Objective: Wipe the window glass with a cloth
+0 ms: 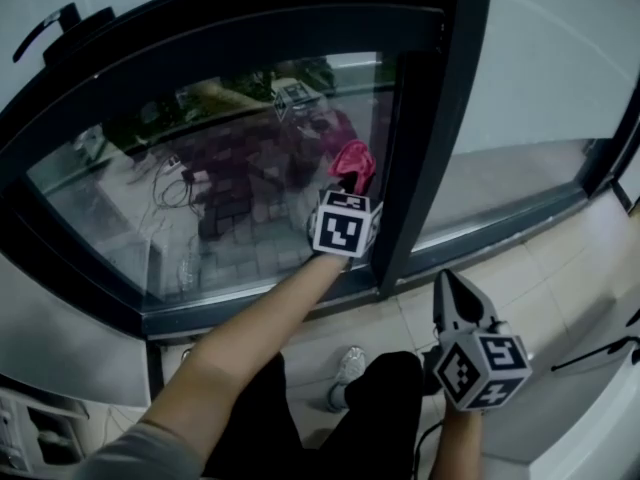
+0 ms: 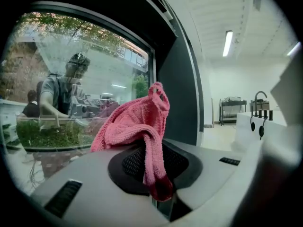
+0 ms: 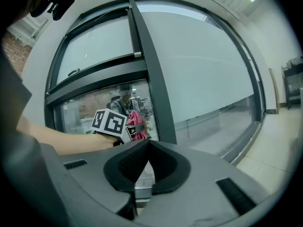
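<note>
A pink cloth [image 1: 353, 160] is bunched in my left gripper [image 1: 350, 174], which is shut on it. It is held up at the window glass [image 1: 200, 188], at the pane's lower right corner beside the dark mullion [image 1: 420, 138]; I cannot tell if it touches. In the left gripper view the cloth [image 2: 135, 126] rises out of the closed jaws, one tail hanging down over them. My right gripper [image 1: 452, 290] hangs lower right, away from the glass, shut and empty. From the right gripper view [image 3: 147, 148] the left marker cube [image 3: 110, 123] and cloth [image 3: 137, 129] show ahead.
A frosted pane [image 1: 540, 68] lies right of the mullion. A black window handle [image 1: 45, 28] sits at the upper left of the frame. Below are a tiled floor [image 1: 560, 278], my dark trouser leg and shoe [image 1: 350, 365], and a white ledge [image 1: 600, 418] at the lower right.
</note>
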